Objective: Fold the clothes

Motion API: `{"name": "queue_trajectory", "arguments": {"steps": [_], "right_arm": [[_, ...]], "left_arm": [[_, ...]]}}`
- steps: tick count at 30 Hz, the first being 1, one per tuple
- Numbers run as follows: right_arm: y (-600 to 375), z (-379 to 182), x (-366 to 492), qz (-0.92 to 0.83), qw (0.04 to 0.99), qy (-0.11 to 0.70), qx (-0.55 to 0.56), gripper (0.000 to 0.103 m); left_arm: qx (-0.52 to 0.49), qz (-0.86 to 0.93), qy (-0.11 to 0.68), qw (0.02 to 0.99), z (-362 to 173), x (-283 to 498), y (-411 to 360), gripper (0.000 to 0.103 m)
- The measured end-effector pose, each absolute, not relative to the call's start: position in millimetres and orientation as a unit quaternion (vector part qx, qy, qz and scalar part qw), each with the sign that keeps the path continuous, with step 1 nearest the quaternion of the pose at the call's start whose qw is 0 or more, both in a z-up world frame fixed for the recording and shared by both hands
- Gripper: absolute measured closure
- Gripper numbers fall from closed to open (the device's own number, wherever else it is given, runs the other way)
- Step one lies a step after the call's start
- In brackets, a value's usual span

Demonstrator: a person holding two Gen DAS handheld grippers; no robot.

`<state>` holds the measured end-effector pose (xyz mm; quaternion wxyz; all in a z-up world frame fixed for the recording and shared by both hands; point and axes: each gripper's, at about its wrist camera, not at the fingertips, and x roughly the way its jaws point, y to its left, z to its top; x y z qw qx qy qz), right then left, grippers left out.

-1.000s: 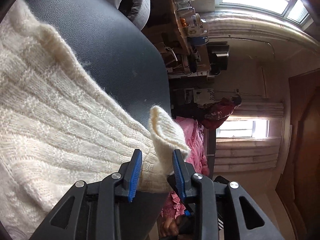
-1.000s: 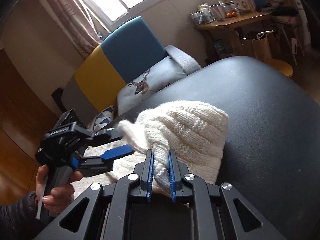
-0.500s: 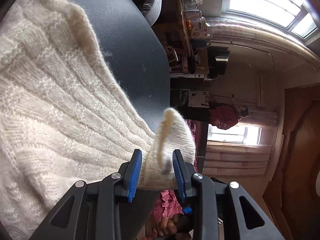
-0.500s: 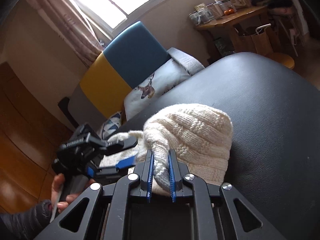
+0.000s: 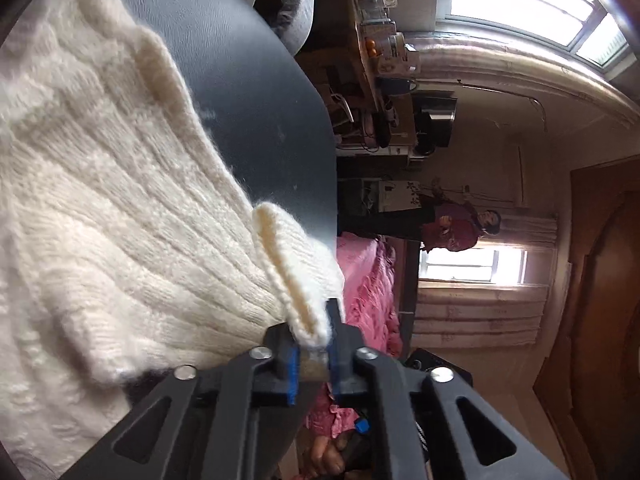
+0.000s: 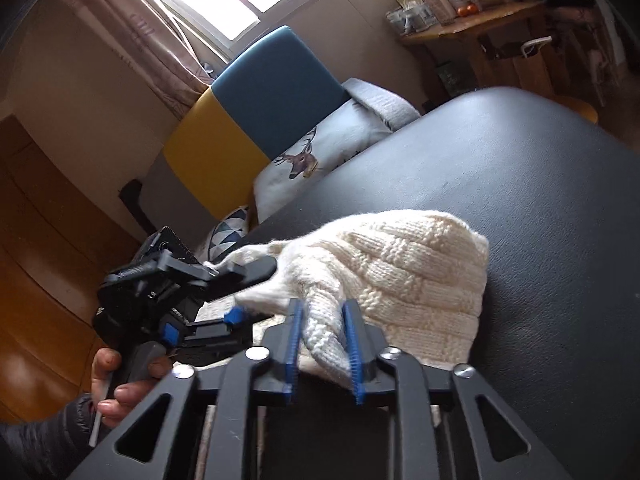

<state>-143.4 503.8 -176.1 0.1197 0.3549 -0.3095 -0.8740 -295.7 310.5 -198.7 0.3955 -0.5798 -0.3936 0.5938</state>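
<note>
A cream knitted sweater (image 5: 112,216) lies bunched on a black leather surface (image 5: 248,92). My left gripper (image 5: 314,334) is shut on a folded edge of the sweater. In the right wrist view the sweater (image 6: 408,272) sits on the same black surface (image 6: 540,200). My right gripper (image 6: 322,332) holds a twisted piece of the knit between its blue pads, with the jaws partly apart. The left gripper (image 6: 240,280) shows at the sweater's left edge, held by a hand.
A blue and yellow chair (image 6: 256,108) with a deer-print cushion (image 6: 316,152) stands behind the surface. A wooden table (image 6: 472,28) with jars is at the back right. A pink bedspread (image 5: 368,280) and a person in red (image 5: 460,228) are beyond the surface edge.
My left gripper has closed on the sweater's edge, which was loose between open jaws before. My right gripper's jaws have widened slightly around the knit.
</note>
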Motion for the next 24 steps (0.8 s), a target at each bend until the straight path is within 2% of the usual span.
{"name": "queue_trajectory", "arguments": {"steps": [1,2,3,7,14,17,19,24], "right_arm": [[504,-174,-141,-0.873,0.118,-0.315,0.353,0.050],[505,-172,-139,-0.873,0.117,-0.322,0.348,0.037],[507,-168,-135,-0.873,0.117,-0.332,0.339,0.032],[510,-161,-120,-0.856,0.131,-0.393,0.308,0.030],[481,-189,-111,-0.749,0.219,-0.566,0.264,0.019],[455,-206,-119,-0.697,0.243,-0.628,0.245,0.007],[439,-218,-128,-0.663,0.240,-0.669,0.236,0.004],[408,-230,-156,-0.639,0.221,-0.693,0.249,0.002]], "left_arm": [[-0.574,0.610,-0.381,0.391,-193,-297,305,0.097],[-0.565,0.627,-0.371,0.387,-185,-299,297,0.097],[-0.557,0.639,-0.365,0.385,-177,-300,288,0.097],[-0.520,0.686,-0.350,0.369,-141,-311,250,0.097],[-0.448,0.734,-0.347,0.375,-71,-321,195,0.097],[-0.419,0.747,-0.347,0.382,-46,-318,168,0.097],[-0.397,0.757,-0.351,0.382,-30,-313,147,0.097],[-0.348,0.779,-0.366,0.372,-2,-296,83,0.097]]}}
